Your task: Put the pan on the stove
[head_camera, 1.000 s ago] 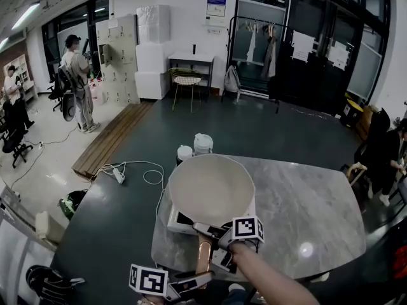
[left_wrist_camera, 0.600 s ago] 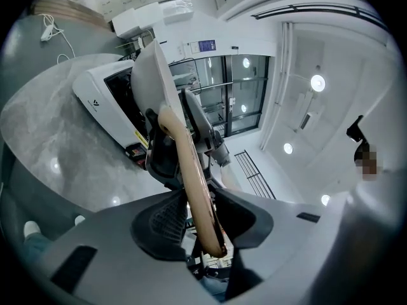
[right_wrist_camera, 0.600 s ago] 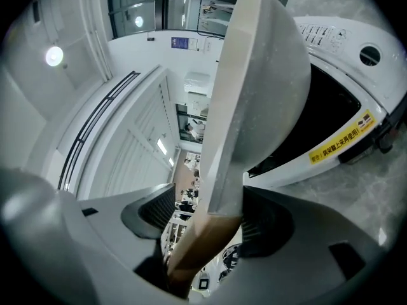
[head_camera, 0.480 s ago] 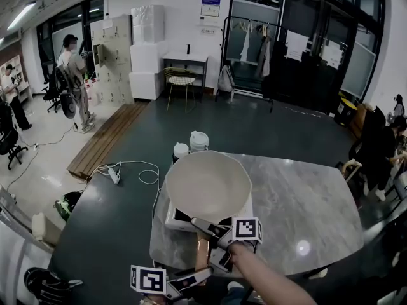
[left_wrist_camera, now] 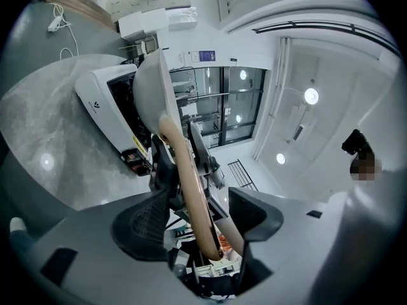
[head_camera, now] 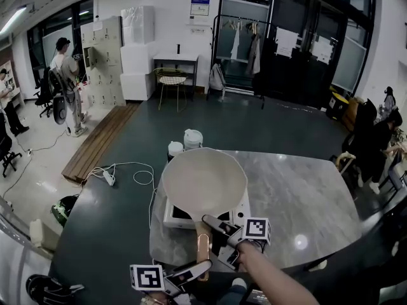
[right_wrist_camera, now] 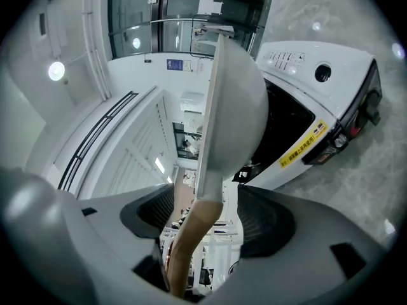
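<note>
A cream pan sits on the white stove on the marble table; its tan handle sticks out toward me. My right gripper straddles the handle close to the pan. In the right gripper view the handle runs between the spread pads without touching them, and the right gripper is opening. My left gripper is at the handle's end. There the handle lies between the jaws with a gap beside it, and the left gripper is opening too.
Two white lidded containers stand on the floor just beyond the table's far edge. A power strip with cable lies on the floor to the left. A seated person is at the right and people stand far left.
Both grippers' jaws have spread apart from the pan handle. The pan rests on the stove and the grippers have drawn back slightly along the handle.
</note>
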Motion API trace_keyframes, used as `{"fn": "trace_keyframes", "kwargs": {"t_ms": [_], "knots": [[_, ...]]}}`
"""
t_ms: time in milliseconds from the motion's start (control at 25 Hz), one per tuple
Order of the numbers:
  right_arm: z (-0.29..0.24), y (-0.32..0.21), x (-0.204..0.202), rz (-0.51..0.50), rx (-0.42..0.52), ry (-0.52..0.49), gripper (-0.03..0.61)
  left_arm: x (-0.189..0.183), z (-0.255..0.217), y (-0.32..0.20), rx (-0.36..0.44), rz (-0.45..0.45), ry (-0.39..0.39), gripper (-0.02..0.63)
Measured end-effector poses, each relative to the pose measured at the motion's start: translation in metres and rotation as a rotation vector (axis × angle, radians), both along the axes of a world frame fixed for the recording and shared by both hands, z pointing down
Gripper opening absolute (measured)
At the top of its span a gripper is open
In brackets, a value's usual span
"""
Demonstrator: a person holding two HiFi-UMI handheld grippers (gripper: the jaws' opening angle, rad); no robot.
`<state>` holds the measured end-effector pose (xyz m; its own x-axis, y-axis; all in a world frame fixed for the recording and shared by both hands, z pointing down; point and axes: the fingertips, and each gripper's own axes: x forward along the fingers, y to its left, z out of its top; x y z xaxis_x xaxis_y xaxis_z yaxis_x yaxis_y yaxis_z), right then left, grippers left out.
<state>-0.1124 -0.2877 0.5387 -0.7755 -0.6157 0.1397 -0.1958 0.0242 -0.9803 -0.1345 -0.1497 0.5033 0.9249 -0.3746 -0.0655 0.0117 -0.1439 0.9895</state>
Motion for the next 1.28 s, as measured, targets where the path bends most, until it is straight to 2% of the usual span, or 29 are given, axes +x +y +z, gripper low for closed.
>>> {"fn": "trace_keyframes", "kwargs": {"t_ms": [120,320,520,640,760,880,1000,1160,1240,1280], "knots": [[0.0,0.0,0.007,0.032,-0.003,0.007,0.304,-0.004,-0.003,-0.006,0.023,-0.011,-0.01,0.313],[-0.002,0.004,0.014,0.036,0.002,0.026,0.304,-0.012,-0.011,-0.024,0.051,-0.083,-0.01,0.321],[-0.014,0.013,0.024,0.032,0.016,0.04,0.304,-0.028,-0.015,-0.041,0.113,-0.139,-0.087,0.321],[-0.018,0.016,0.036,0.037,0.017,0.065,0.304,-0.04,-0.018,-0.052,0.166,-0.161,-0.169,0.321],[-0.02,0.016,0.048,0.054,0.03,0.096,0.304,-0.049,-0.031,-0.063,0.201,-0.198,-0.189,0.32],[-0.03,0.014,0.061,0.097,0.062,0.106,0.304,-0.068,-0.042,-0.081,0.292,-0.267,-0.3,0.319],[-0.044,0.011,0.079,0.141,0.102,0.103,0.302,-0.079,-0.049,-0.094,0.356,-0.34,-0.377,0.319],[-0.065,0.003,0.1,0.171,0.213,0.192,0.302,-0.094,-0.059,-0.109,0.487,-0.414,-0.537,0.319],[-0.08,-0.002,0.108,0.197,0.271,0.249,0.296,-0.101,-0.071,-0.115,0.547,-0.446,-0.589,0.319],[-0.089,-0.004,0.111,0.216,0.293,0.266,0.266,-0.104,-0.078,-0.117,0.574,-0.459,-0.605,0.319]]}}
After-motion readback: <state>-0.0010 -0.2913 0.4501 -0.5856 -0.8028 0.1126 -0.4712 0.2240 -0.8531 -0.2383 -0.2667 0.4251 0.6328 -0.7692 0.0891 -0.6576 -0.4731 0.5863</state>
